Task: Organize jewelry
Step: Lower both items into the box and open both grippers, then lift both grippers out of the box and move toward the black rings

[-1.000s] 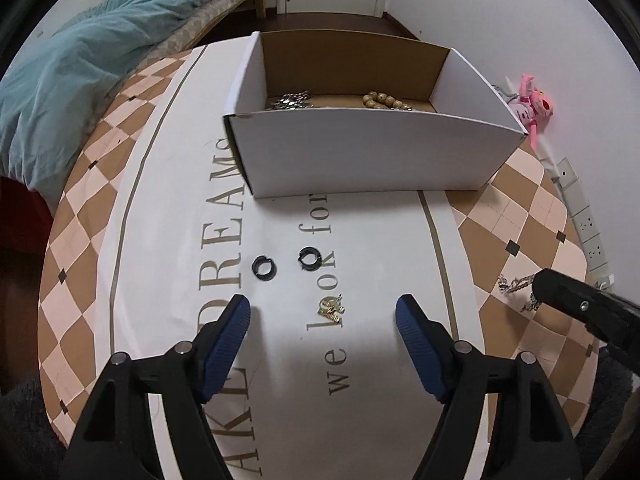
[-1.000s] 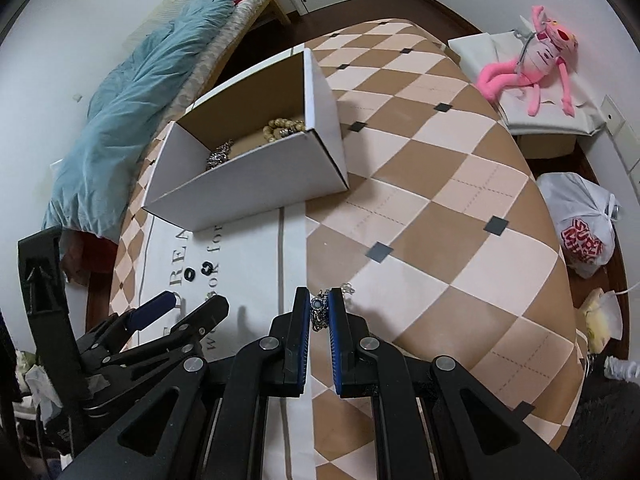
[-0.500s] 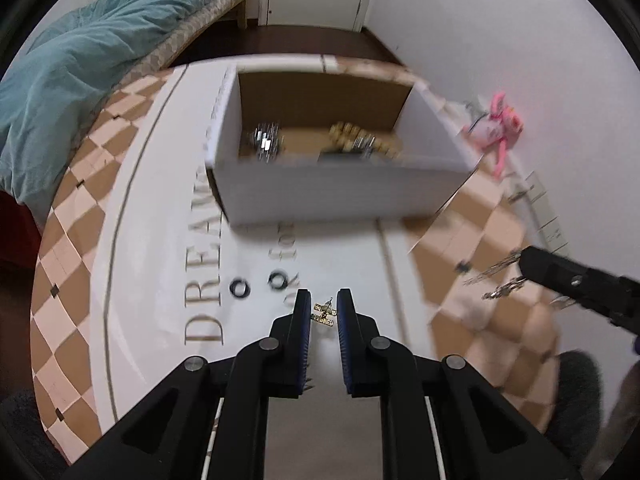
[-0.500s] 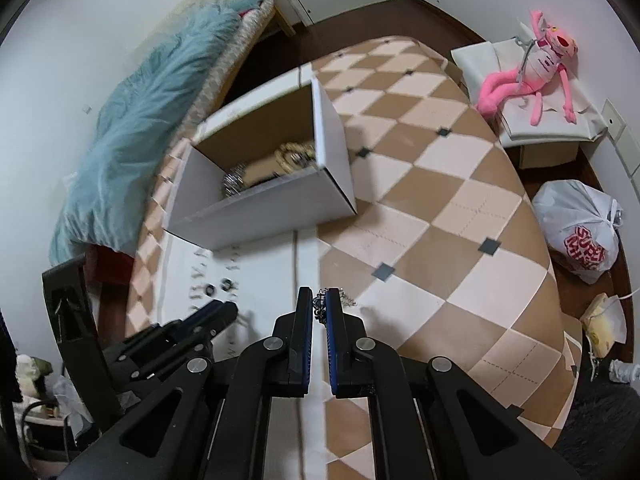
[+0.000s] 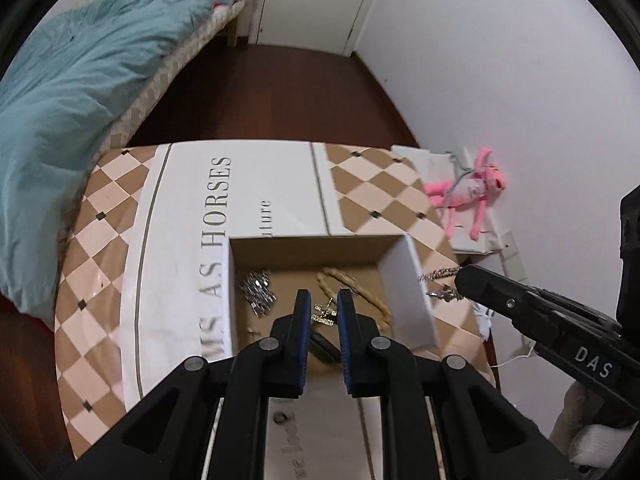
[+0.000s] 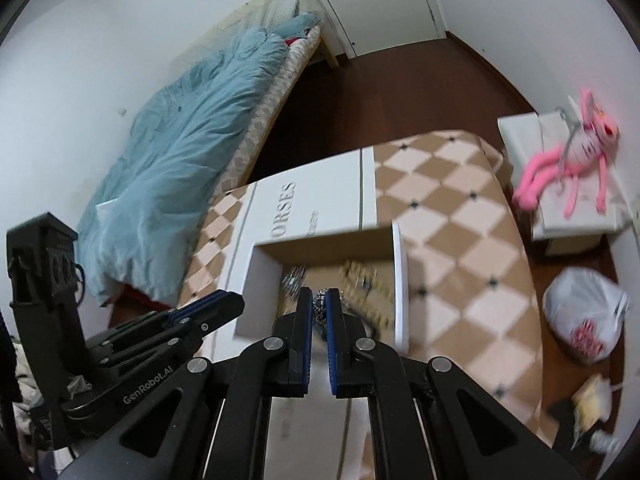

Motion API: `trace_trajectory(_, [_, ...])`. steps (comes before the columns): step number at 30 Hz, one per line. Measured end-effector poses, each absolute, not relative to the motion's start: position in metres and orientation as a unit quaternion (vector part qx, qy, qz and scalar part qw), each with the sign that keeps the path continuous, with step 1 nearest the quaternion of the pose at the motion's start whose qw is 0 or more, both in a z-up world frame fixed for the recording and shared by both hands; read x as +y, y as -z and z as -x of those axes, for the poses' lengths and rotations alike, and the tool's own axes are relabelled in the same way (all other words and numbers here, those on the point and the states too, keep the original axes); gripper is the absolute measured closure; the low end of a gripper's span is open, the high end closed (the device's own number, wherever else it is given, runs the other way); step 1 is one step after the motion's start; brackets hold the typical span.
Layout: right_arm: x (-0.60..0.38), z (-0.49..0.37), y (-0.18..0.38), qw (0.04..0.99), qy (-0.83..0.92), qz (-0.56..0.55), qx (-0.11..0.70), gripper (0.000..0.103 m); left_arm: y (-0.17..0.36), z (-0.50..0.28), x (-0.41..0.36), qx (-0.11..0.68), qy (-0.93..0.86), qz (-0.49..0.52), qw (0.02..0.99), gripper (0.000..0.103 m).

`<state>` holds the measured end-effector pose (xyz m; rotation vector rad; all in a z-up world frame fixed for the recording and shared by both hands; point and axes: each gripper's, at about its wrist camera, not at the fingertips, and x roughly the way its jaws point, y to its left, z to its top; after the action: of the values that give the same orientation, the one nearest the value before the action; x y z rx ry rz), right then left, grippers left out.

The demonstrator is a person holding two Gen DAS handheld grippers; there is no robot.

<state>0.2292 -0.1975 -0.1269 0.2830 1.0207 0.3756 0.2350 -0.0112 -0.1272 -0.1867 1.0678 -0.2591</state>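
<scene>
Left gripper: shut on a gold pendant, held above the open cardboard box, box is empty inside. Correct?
Not quite: the cardboard box is not empty. The left wrist view shows a silver bracelet and a beaded bracelet already lying on its floor. The rest holds: the left gripper is shut on the gold pendant, above the open box.

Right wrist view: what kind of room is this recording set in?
Most likely a bedroom: a bed with a teal duvet along the wall, a pink plush toy, and a door opening onto the dark wood floor.
</scene>
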Motion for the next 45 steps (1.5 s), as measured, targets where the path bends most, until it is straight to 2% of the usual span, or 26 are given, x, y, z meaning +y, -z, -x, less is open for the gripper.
trace_trajectory(7, [-0.182, -0.289, 0.164, 0.819, -0.153, -0.091, 0.545, 0.096, 0.145, -0.27, -0.003, 0.544, 0.071, 0.075, 0.833, 0.09])
trace_trajectory(8, [-0.183, -0.295, 0.168, 0.818, -0.145, -0.088, 0.55, 0.095, 0.146, -0.272, -0.002, 0.545, 0.064, 0.072, 0.833, 0.085])
trace_trajectory(9, [-0.183, -0.3, 0.172, 0.813, -0.142, -0.084, 0.558, 0.095, 0.145, -0.274, -0.001, 0.546, 0.056, 0.064, 0.833, 0.072])
trace_trajectory(10, [-0.183, -0.303, 0.174, 0.811, -0.14, -0.084, 0.561, 0.095, 0.144, -0.274, 0.0, 0.543, 0.051, 0.061, 0.836, 0.064])
trace_trajectory(11, [-0.186, -0.306, 0.176, 0.811, -0.135, -0.086, 0.563, 0.095, 0.142, -0.275, 0.0, 0.539, 0.048, 0.058, 0.839, 0.045])
trace_trajectory(12, [-0.187, -0.307, 0.176, 0.813, -0.131, -0.084, 0.562, 0.095, 0.14, -0.275, 0.001, 0.536, 0.045, 0.058, 0.841, 0.031])
trace_trajectory(15, [-0.19, -0.308, 0.175, 0.814, -0.128, -0.081, 0.561, 0.094, 0.135, -0.276, 0.005, 0.528, 0.036, 0.054, 0.846, 0.03])
trace_trajectory(17, [-0.191, -0.307, 0.173, 0.817, -0.122, -0.07, 0.559, 0.085, 0.135, -0.276, 0.005, 0.529, 0.024, 0.045, 0.847, 0.026])
trace_trajectory(18, [-0.191, -0.306, 0.171, 0.82, -0.117, -0.064, 0.557, 0.075, 0.134, -0.275, 0.006, 0.529, 0.018, 0.04, 0.848, 0.014])
trace_trajectory(19, [-0.191, -0.305, 0.171, 0.822, -0.112, -0.058, 0.555, 0.068, 0.134, -0.273, 0.006, 0.527, 0.011, 0.035, 0.849, 0.009])
trace_trajectory(20, [-0.191, -0.302, 0.17, 0.826, -0.102, -0.045, 0.553, 0.053, 0.134, -0.271, 0.007, 0.524, 0.006, 0.031, 0.851, 0.005])
trace_trajectory(21, [-0.191, -0.298, 0.17, 0.829, -0.093, -0.03, 0.55, 0.038, 0.135, -0.266, 0.009, 0.519, -0.003, 0.027, 0.854, 0.005])
trace_trajectory(23, [-0.19, -0.29, 0.171, 0.835, -0.072, 0.001, 0.546, 0.023, 0.138, -0.258, 0.011, 0.513, -0.014, 0.02, 0.858, 0.005])
trace_trajectory(25, [-0.189, -0.282, 0.176, 0.836, -0.058, 0.026, 0.545, 0.013, 0.143, -0.25, 0.012, 0.51, -0.022, 0.014, 0.86, 0.005])
trace_trajectory(28, [-0.189, -0.268, 0.188, 0.832, -0.046, 0.038, 0.551, 0.012, 0.152, -0.238, 0.012, 0.514, -0.027, 0.011, 0.858, 0.005])
trace_trajectory(31, [-0.189, -0.258, 0.194, 0.832, -0.039, 0.04, 0.553, 0.005, 0.158, -0.231, 0.01, 0.518, -0.027, 0.011, 0.855, 0.005])
trace_trajectory(36, [-0.19, -0.241, 0.194, 0.834, -0.03, 0.035, 0.55, 0.004, 0.155, -0.218, 0.006, 0.513, -0.026, 0.016, 0.858, 0.005])
trace_trajectory(45, [-0.197, -0.213, 0.162, 0.858, -0.013, 0.025, 0.512, 0.003, 0.127, -0.189, -0.002, 0.482, -0.017, 0.018, 0.876, 0.005])
